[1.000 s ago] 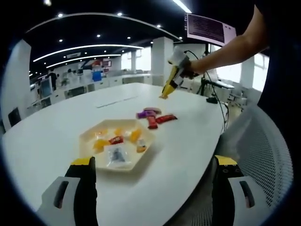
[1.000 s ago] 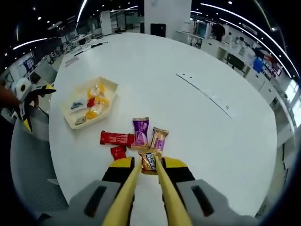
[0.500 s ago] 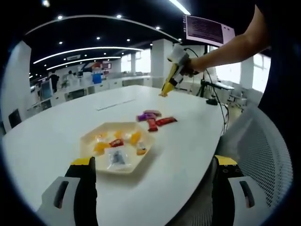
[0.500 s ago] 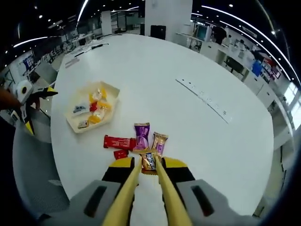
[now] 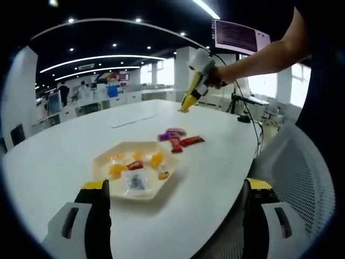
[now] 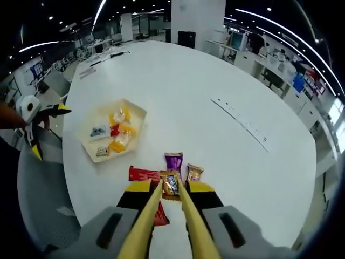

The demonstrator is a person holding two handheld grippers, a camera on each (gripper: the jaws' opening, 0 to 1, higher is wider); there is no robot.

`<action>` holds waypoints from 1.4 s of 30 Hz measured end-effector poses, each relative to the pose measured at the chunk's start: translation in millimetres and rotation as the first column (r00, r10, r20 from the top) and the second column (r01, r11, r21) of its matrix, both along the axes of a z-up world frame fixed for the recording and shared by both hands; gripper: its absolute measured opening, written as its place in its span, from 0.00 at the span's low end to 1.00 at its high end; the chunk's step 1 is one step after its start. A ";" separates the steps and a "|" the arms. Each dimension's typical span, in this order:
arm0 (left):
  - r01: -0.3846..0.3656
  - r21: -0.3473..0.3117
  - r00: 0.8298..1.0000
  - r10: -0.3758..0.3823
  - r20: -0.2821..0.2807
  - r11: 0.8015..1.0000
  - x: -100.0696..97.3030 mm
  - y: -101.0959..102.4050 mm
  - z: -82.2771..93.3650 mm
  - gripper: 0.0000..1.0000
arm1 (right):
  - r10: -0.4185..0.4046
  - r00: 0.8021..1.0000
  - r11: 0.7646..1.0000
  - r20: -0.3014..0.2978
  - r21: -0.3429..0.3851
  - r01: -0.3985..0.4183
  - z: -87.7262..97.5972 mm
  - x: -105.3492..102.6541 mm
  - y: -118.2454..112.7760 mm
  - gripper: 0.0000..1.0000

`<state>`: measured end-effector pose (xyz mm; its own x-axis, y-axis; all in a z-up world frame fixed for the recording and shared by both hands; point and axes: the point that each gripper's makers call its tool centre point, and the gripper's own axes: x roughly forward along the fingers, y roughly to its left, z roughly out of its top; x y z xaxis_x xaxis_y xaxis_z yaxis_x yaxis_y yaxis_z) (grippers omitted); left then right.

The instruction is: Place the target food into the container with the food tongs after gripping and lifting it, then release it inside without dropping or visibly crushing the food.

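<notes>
Right gripper (image 6: 171,186), raised above the table (image 6: 215,70), pinches tongs (image 6: 161,221) on a candy bar (image 6: 171,184); left gripper (image 5: 175,186) gapes

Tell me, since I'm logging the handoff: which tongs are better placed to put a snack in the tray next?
Right. The right tongs already grip a snack above the table, with the tray ahead. The left tongs hang open near the table edge, holding nothing.

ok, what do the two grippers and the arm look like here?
Left gripper: black fingers with yellow tips on grey housings. Right gripper: long yellow tongs on yellow-and-black jaws, grey housings; in the left gripper view it has a white body. The person's arm is bare, below a dark sleeve.
</notes>
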<state>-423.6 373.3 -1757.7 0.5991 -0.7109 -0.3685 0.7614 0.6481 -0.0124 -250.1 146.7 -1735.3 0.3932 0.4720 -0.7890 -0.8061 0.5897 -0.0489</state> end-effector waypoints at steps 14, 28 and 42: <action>-0.008 0.011 1.000 0.008 0.006 1.000 0.9 1.4 -0.4 0.99 | 0.104 0.994 0.994 0.037 0.020 -0.105 27.8 1.1 70.5 0.21; -0.015 0.021 1.000 0.015 0.002 1.000 1.9 3.3 -2.4 0.99 | 0.188 0.981 0.981 0.034 0.040 -0.190 36.3 -7.2 129.5 0.21; -0.020 0.025 1.000 0.020 0.006 1.000 2.2 3.1 -1.6 0.99 | 0.283 0.958 0.957 0.036 0.059 -0.285 44.9 -23.3 190.5 0.21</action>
<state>-421.4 376.4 -1759.3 0.6152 -0.6896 -0.3821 0.7484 0.6632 0.0081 -273.4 337.2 -1690.4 0.2565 0.6152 -0.7455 -0.9396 0.3395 -0.0431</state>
